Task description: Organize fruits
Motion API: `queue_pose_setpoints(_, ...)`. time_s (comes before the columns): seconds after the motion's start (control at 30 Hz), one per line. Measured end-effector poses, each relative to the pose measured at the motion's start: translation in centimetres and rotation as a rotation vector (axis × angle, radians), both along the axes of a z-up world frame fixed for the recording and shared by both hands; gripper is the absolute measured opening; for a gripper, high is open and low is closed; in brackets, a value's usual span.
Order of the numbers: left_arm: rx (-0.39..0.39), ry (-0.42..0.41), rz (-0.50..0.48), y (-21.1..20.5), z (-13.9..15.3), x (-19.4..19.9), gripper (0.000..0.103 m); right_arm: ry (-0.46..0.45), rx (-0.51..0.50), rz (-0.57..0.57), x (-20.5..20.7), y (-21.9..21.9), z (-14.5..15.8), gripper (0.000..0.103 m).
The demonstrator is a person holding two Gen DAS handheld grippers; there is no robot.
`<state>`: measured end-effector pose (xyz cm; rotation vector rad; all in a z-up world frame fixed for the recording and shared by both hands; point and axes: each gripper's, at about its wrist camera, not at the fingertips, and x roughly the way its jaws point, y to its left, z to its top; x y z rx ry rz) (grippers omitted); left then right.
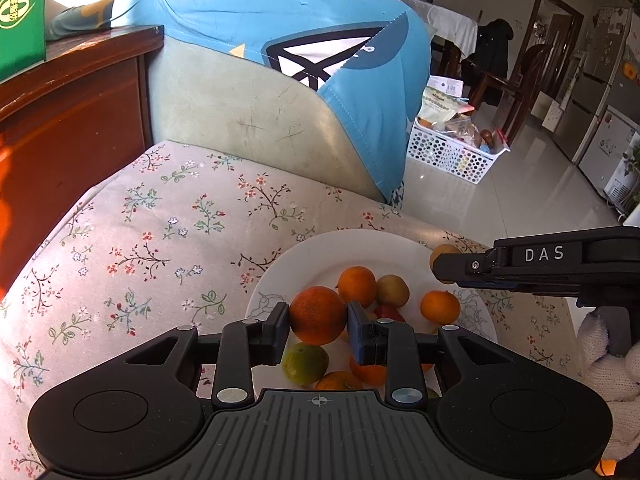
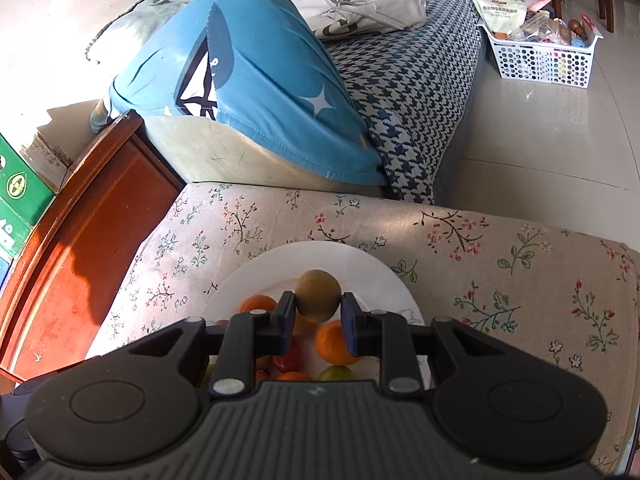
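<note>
A white plate (image 1: pixel 320 248) sits on the flowered cloth and holds several oranges, a green citrus (image 1: pixel 305 363), a brownish fruit (image 1: pixel 393 290) and a red one. My left gripper (image 1: pixel 318 322) is shut on a dark orange (image 1: pixel 318 315) and holds it above the plate. My right gripper (image 2: pixel 318 307) is shut on a brown-green round fruit (image 2: pixel 318 295) above the plate (image 2: pixel 352 260). In the left wrist view the right gripper (image 1: pixel 444 268) comes in from the right, over the plate's far right rim, with that fruit at its tip.
A sofa with a blue cover (image 1: pixel 280 32) stands behind the flowered surface (image 1: pixel 140 240). A red-brown wooden cabinet (image 1: pixel 68 120) with a green box (image 1: pixel 20 16) is at the left. A white perforated basket (image 1: pixel 452 152) of goods sits on the tiled floor.
</note>
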<state>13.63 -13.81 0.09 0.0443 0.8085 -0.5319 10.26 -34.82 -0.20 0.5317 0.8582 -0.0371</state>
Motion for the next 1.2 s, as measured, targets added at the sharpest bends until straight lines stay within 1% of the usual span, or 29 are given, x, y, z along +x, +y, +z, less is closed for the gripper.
queue_pose_setpoints(0.23,-0.006,-0.013,0.0,-0.2,0.8,-0.3,0.032,0.001,0.017,-0.014,0.3,-0.1,0.0,0.028)
queue_pose_setpoints(0.3,0.006,-0.012,0.007,-0.2,0.9,-0.4,0.042,-0.001,0.02,-0.014,0.2,-0.1,0.2,0.029)
queue_pose_setpoints(0.37,0.021,-0.022,0.01,-0.3,1.1,-0.6,0.043,0.005,0.009,-0.014,0.2,0.1,0.5,0.033)
queue_pose_setpoints(0.43,0.03,-0.017,0.015,-0.3,1.2,-0.8,0.045,0.003,0.003,-0.016,0.0,0.3,0.7,0.034)
queue_pose_setpoints(0.5,0.039,-0.015,0.024,-0.3,1.4,-1.0,0.053,0.01,-0.003,-0.017,-0.1,0.5,1.1,0.039)
queue_pose_setpoints(0.57,0.048,-0.02,0.031,-0.3,1.7,-1.2,0.056,0.014,-0.016,-0.021,-0.3,0.7,1.4,0.042)
queue_pose_setpoints(0.7,0.06,-0.019,0.057,-0.1,2.5,-1.6,0.061,0.034,-0.051,-0.039,-0.8,1.1,2.2,0.045)
queue_pose_setpoints(0.77,0.071,-0.018,0.067,0.1,2.8,-2.0,0.063,0.033,-0.066,-0.045,-1.3,1.2,2.7,0.047)
queue_pose_setpoints(0.87,0.099,-0.008,0.089,0.4,3.3,-2.4,0.066,0.034,-0.102,-0.052,-2.0,1.7,3.4,0.053)
queue_pose_setpoints(0.9,0.107,-0.007,0.095,0.5,3.5,-2.5,0.067,0.034,-0.108,-0.053,-2.3,1.9,3.7,0.054)
queue_pose_setpoints(0.93,0.11,-0.008,0.097,0.5,3.6,-2.7,0.067,0.035,-0.109,-0.055,-2.6,2.0,3.9,0.054)
queue_pose_setpoints(1.03,0.125,-0.006,0.102,0.7,4.0,-3.4,0.069,0.045,-0.097,-0.069,-4.0,2.3,4.4,0.06)
queue_pose_setpoints(1.13,0.147,-0.005,0.103,0.9,4.2,-4.0,0.071,0.051,-0.131,-0.073,-5.4,2.9,4.8,0.062)
queue_pose_setpoints(1.2,0.165,-0.007,0.107,0.9,4.3,-4.4,0.072,0.063,-0.136,-0.078,-6.1,3.2,4.7,0.065)
